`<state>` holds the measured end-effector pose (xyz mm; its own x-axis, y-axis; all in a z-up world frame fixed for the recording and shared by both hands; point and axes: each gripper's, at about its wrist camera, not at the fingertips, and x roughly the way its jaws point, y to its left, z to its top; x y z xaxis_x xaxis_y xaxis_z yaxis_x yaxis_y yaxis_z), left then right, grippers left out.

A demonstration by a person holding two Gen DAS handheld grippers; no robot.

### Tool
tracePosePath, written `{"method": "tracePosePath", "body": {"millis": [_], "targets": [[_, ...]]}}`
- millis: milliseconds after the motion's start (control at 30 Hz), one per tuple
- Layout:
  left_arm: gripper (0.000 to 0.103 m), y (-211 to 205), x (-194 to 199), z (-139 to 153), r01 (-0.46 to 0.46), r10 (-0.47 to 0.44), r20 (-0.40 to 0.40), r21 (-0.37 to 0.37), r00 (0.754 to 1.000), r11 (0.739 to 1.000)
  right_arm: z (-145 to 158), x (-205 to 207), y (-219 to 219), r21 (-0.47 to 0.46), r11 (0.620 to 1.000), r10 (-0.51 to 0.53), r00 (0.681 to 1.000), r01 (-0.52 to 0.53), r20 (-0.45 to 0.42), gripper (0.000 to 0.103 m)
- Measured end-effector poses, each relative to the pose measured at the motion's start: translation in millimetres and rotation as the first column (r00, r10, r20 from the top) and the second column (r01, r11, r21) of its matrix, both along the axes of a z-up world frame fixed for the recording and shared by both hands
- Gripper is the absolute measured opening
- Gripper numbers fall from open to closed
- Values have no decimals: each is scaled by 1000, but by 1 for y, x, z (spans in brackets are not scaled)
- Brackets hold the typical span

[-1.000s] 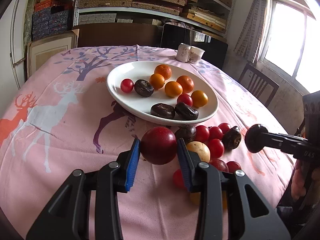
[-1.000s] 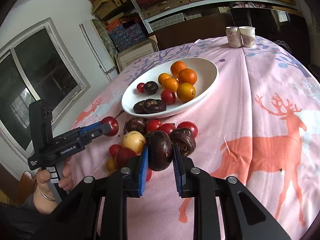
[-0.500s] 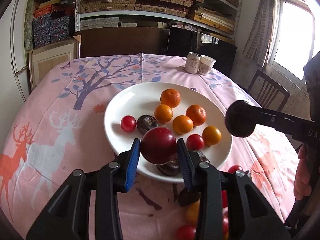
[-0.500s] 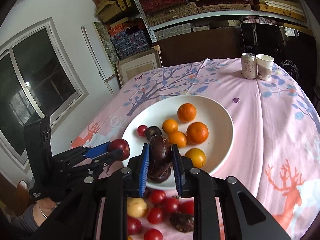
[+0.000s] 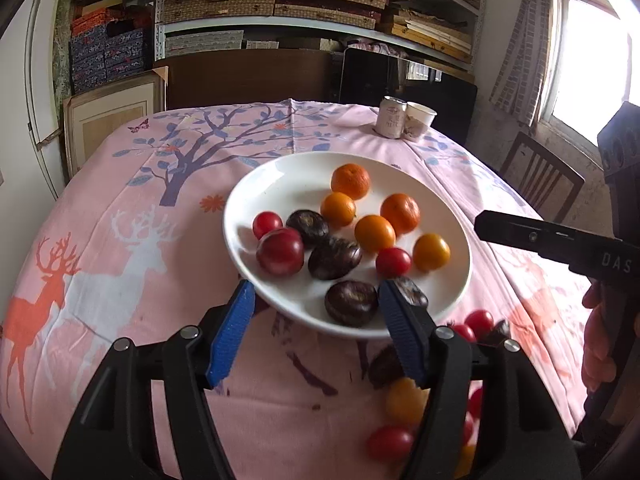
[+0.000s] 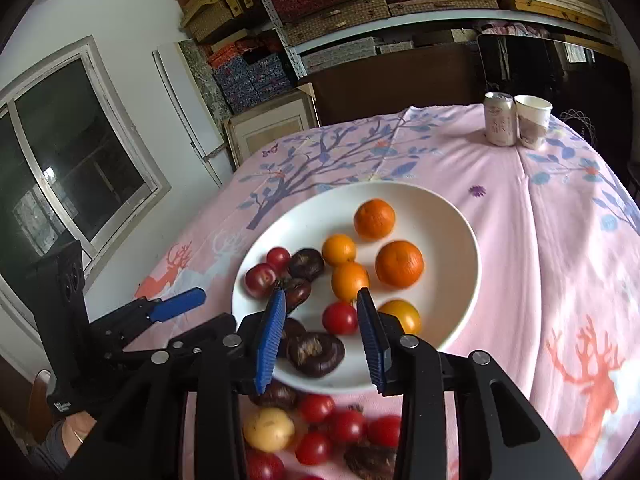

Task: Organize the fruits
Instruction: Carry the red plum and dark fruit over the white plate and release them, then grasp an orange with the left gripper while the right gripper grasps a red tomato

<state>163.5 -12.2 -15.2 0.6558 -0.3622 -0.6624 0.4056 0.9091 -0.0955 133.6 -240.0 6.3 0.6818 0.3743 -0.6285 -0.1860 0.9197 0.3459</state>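
We see daylight pouring from the window [image 5: 592,36] at the upper right of the left wrist view, blown out to white glare; the white plate [image 5: 456,280] is evenly lit, with soft shadows under the fruit; both fisheye views bend the shelves and darken to black corners; the loose tomatoes [image 6: 344,428] in the right wrist view are smeared by blur.
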Motion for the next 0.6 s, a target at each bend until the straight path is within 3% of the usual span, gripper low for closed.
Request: {"method": "tracePosePath", "body": {"millis": [167,367,433,500,600], "targets": [[65,5,-66,-18,96,-96,-12,46,995,994,-22,-59,-12,-27,1000,-16,1000,16,1,44],[64,-5,-121,-44,160,-161,-5,112,987,981,-50,-100,-30,25,997,-68,997,69,-22,44],[52,-7,-116,-54,135,-131,-36,133,991,982,-58,-106,-32,29,997,-75,997,76,-30,44],[43,-6,-108,-60,132,-124,-83,101,989,986,-66,-109,-32,15,996,-87,996,87,-37,44],[35,-17,-109,-62,146,-139,-63,120,988,982,-74,-113,-31,14,996,-85,995,86,-44,44]]}}
